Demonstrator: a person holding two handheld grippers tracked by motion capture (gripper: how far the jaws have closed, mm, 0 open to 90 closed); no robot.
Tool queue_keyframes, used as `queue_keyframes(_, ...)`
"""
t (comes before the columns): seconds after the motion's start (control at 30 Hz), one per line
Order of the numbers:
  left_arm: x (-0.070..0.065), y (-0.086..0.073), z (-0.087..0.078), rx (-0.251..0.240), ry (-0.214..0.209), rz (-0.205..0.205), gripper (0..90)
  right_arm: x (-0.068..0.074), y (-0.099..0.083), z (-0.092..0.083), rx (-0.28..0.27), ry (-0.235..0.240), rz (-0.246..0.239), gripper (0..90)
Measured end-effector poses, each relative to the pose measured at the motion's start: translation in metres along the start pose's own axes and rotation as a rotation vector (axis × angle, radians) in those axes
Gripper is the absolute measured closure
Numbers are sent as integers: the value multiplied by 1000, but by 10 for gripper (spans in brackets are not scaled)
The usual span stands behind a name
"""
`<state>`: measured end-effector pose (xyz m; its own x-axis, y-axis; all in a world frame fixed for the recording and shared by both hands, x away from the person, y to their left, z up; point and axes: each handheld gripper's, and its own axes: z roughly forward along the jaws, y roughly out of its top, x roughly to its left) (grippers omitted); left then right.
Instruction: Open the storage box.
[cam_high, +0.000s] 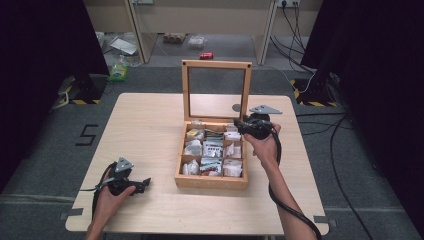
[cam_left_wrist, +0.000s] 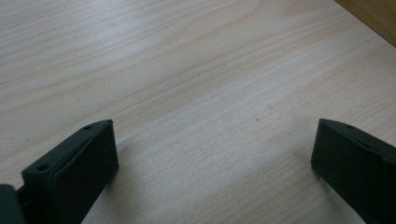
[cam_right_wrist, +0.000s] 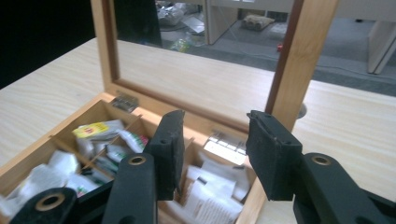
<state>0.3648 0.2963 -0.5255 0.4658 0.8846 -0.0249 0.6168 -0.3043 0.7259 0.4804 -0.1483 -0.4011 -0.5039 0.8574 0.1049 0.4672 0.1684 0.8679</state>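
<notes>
The right gripper hangs with its jaws apart and nothing between them, over the back right compartment of the box. In the right gripper view the white packets lie straight below the gap, and the hinged lid stands upright just behind, its wooden frame close to the far jaw. In the high view the same gripper sits over the box's rear right corner, held by the right hand.

The step in hand looks like a pick from that compartment. To do it well, I would lower the jaws straight down, one on each side of a single packet, keeping clear of the lid frame and the thin dividers. The packets look soft and loosely stacked, so a shallow pinch on the top one's edge should serve better than a deep plunge, which may grab several or wedge a jaw against the box wall. Closing slowly and lifting straight up should keep the box from shifting on the table.

The left gripper rests low over bare table, jaws wide apart and empty. In the high view it lies near the front left corner, well apart from the box. It could steady the box's front wall if the box slides.
</notes>
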Motion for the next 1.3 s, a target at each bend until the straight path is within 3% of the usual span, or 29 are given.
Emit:
queue_keyframes(0.53, 0, 0, 0, 0, 0, 0, 0, 21, -29, -20, 2, 52, -19, 468)
queue_keyframes(0.9, 0, 0, 0, -1, 0, -2, 0, 25, -54, -30, -3, 84, 0, 446)
queue_keyframes(1.17, 0, 0, 0, -1, 0, -1, 0, 24, -66, -40, 32, 90, -16, 436)
queue_keyframes(1.3, 0, 0, 0, -1, 0, -1, 0, 20, -70, -39, 41, 94, 4, 445)
